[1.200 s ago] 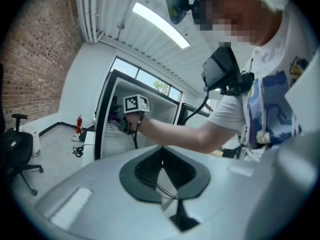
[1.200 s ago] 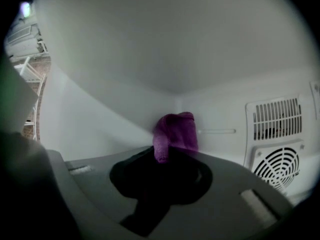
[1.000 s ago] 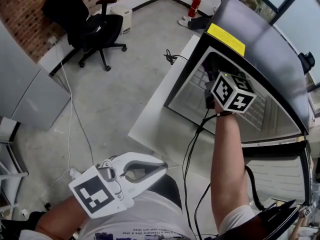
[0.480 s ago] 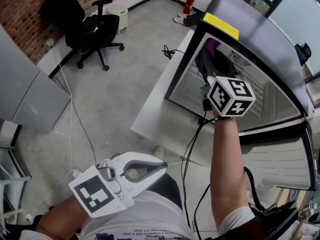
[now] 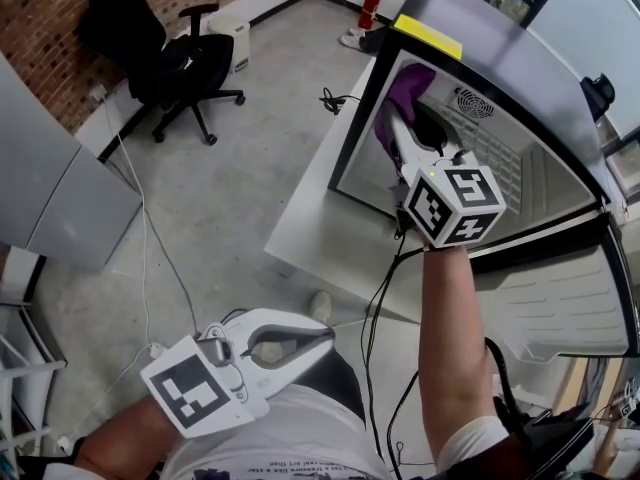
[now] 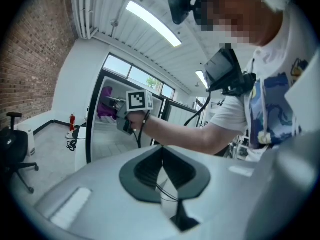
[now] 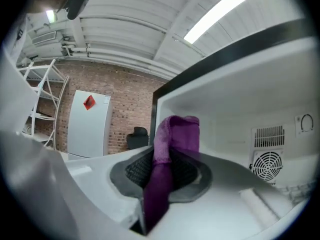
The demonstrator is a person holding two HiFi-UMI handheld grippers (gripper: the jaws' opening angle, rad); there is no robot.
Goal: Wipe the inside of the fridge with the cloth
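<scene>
One cloth [image 7: 175,131] end hidden, fridge [image 5: 520,63] cropped

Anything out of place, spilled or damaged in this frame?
Nothing stands out. The right gripper holds the purple cloth inside the open fridge, whose walls look intact; the left gripper is shut and empty.

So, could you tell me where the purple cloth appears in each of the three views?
Head view: cloth upper centre, inside the fridge opening.
Left gripper view: cloth small, left of centre, in the fridge.
Right gripper view: cloth centre, clamped in the right gripper.
Shared landmark: the black frame.
</scene>
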